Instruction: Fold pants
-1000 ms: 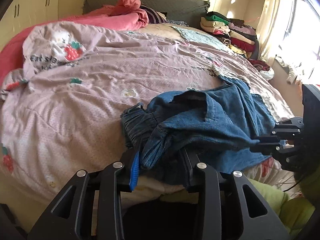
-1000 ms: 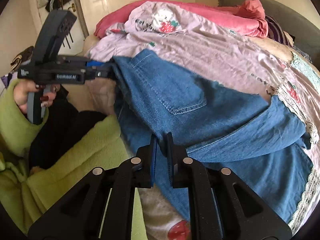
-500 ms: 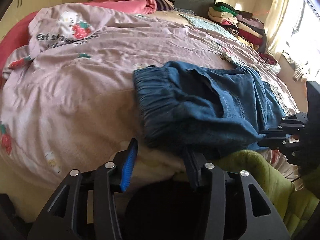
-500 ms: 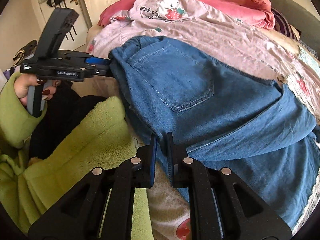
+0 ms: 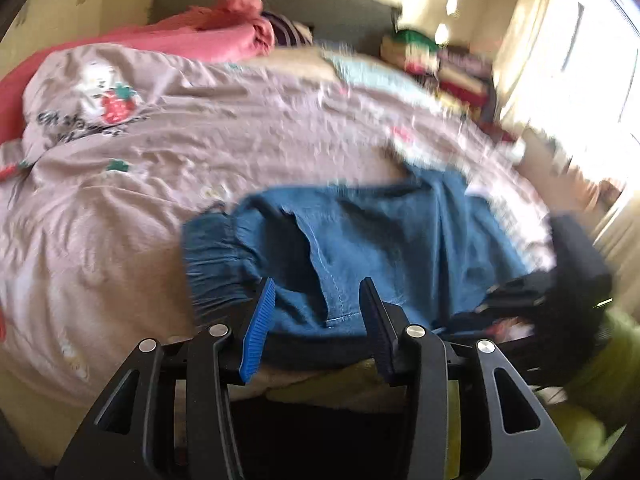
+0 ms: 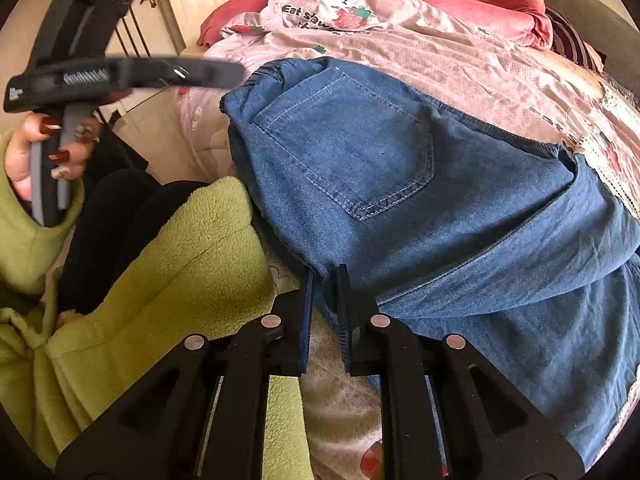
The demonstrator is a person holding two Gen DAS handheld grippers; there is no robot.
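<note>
My right gripper pinches the jeans' near edge. My left gripper's jaws are closing, the waistband lying between them, untouched. Beyond, the quilt reads "Eat", the rest unreadable.

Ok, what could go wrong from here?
The right gripper pinches only a thin edge of the pants, so it may slip out. The left gripper is closing at the waistband with no denim clearly between its jaws, and could catch the quilt instead.
</note>
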